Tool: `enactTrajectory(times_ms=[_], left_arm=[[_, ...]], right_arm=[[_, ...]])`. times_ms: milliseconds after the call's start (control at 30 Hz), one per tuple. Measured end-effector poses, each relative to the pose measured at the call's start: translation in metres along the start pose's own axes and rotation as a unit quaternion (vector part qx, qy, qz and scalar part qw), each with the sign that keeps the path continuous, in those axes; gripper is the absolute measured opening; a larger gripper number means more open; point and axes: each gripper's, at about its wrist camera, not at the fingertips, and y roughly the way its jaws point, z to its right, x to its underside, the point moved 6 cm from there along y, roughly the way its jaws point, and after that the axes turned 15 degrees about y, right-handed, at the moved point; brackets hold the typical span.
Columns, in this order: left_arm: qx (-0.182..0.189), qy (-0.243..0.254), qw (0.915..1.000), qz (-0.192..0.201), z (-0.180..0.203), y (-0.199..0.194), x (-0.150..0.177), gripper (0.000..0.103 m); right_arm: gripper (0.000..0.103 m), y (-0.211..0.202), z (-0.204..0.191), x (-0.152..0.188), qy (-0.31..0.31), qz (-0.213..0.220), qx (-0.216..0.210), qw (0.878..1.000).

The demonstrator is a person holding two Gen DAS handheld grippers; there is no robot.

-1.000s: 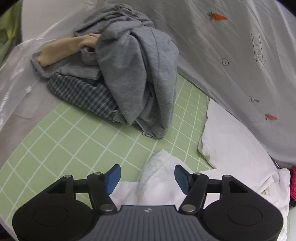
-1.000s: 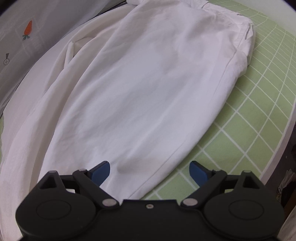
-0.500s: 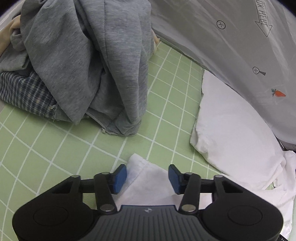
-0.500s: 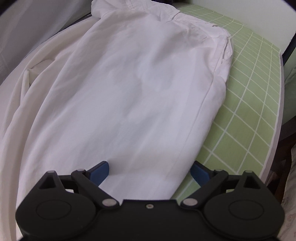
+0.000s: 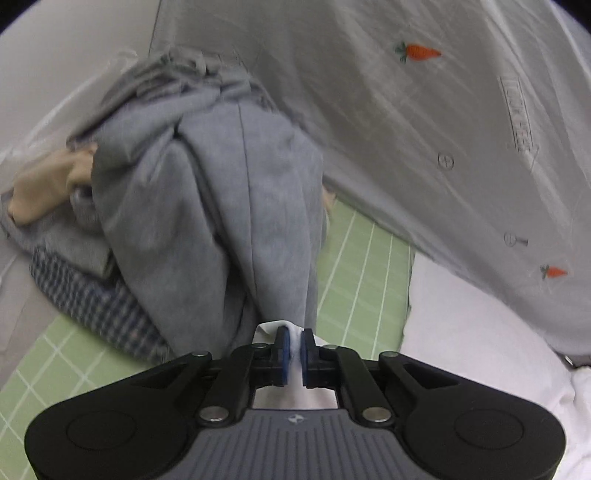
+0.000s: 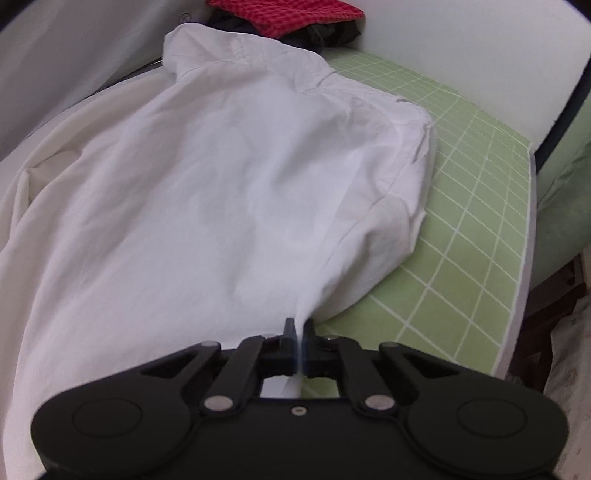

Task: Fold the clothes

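Note:
A white shirt (image 6: 207,206) lies spread on the green grid mat (image 6: 476,236), collar at the far end. My right gripper (image 6: 298,334) is shut on the shirt's near hem, by its right side edge. My left gripper (image 5: 293,345) is shut on another white corner of the shirt (image 5: 476,354), with a bit of fabric sticking up between the blue pads. More of the shirt lies at the right in the left wrist view.
A heap of grey clothes (image 5: 207,206) with a checked garment (image 5: 99,299) and a beige piece (image 5: 44,184) sits just beyond the left gripper. A grey carrot-print sheet (image 5: 443,147) hangs behind. Red and dark clothes (image 6: 284,14) lie past the collar. The mat's edge (image 6: 524,258) is at right.
Both grippers were open over the shirt's edge; both have closed on the fabric. The left gripper has moved closer to the grey heap.

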Motion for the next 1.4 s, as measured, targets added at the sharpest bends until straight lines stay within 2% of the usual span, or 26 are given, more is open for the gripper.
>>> enactTrajectory(times_ms=[100, 133, 167, 267, 333, 367, 500, 567, 667, 800, 967, 1067, 1133, 1167, 1200, 1233, 1300, 1400], left_arm=[[-0.005, 0.004, 0.9999, -0.01, 0.006, 0.009, -0.003, 0.009], [-0.005, 0.002, 0.9999, -0.014, 0.008, 0.011, -0.001, 0.014], [-0.004, 0.0, 0.9998, -0.018, 0.011, 0.014, 0.001, 0.015], [0.013, -0.008, 0.9997, -0.021, 0.01, 0.005, 0.01, 0.039], [0.007, -0.02, 0.9996, -0.018, 0.003, -0.01, 0.02, 0.069], [0.004, -0.026, 0.9995, -0.016, -0.001, -0.017, 0.025, 0.072], [-0.014, -0.039, 0.9984, -0.038, -0.02, -0.047, 0.062, 0.08], [-0.021, -0.05, 0.9967, -0.06, -0.03, -0.059, 0.085, 0.081], [-0.027, -0.086, 0.9915, -0.094, -0.042, -0.072, 0.124, 0.081], [-0.031, -0.134, 0.9829, -0.123, -0.049, -0.085, 0.167, 0.081], [-0.012, -0.168, 0.9783, -0.12, -0.049, -0.095, 0.188, 0.081], [0.001, -0.179, 0.9784, -0.104, -0.044, -0.096, 0.192, 0.079], [0.01, -0.186, 0.9781, -0.093, -0.041, -0.096, 0.195, 0.059], [0.009, -0.179, 0.9804, -0.082, -0.039, -0.097, 0.193, 0.053], [0.005, -0.173, 0.9817, -0.08, -0.038, -0.096, 0.191, 0.035], [0.001, -0.167, 0.9829, -0.077, -0.038, -0.096, 0.19, 0.007], [0.004, -0.162, 0.9843, -0.069, -0.037, -0.1, 0.186, 0.005], [-0.017, -0.136, 0.9885, -0.064, -0.033, -0.118, 0.183, 0.004]], right_arm=[[0.002, 0.002, 0.016, -0.002, 0.011, -0.002, 0.01, 1.0], [0.002, 0.002, 0.022, -0.003, 0.015, -0.003, 0.013, 1.0], [0.002, 0.002, 0.026, -0.003, 0.018, -0.003, 0.016, 1.0], [0.004, 0.002, 0.032, -0.003, 0.03, -0.002, 0.014, 0.999], [0.006, 0.003, 0.033, -0.003, 0.037, -0.003, 0.008, 0.999], [0.012, 0.002, 0.033, -0.002, 0.037, -0.002, 0.007, 0.999], [0.024, -0.002, 0.031, 0.005, 0.034, 0.003, -0.005, 0.999], [0.036, -0.002, 0.029, 0.006, 0.037, 0.001, -0.015, 0.999], [0.044, -0.001, 0.027, 0.008, 0.039, -0.004, -0.028, 0.999], [0.046, -0.001, 0.027, 0.011, 0.031, -0.011, -0.043, 0.999], [0.05, -0.003, 0.028, 0.016, 0.015, -0.019, -0.058, 0.998], [0.051, -0.004, 0.026, 0.017, 0.0, -0.02, -0.067, 0.998], [0.051, -0.005, 0.025, 0.017, -0.009, -0.022, -0.073, 0.997], [0.051, -0.005, 0.025, 0.017, -0.014, -0.023, -0.075, 0.997], [0.051, -0.005, 0.025, 0.018, -0.019, -0.024, -0.077, 0.997], [0.05, -0.006, 0.026, 0.018, -0.024, -0.025, -0.078, 0.996], [0.05, -0.008, 0.027, 0.019, -0.029, -0.029, -0.082, 0.996], [0.05, -0.01, 0.028, 0.022, -0.035, -0.03, -0.084, 0.995]])
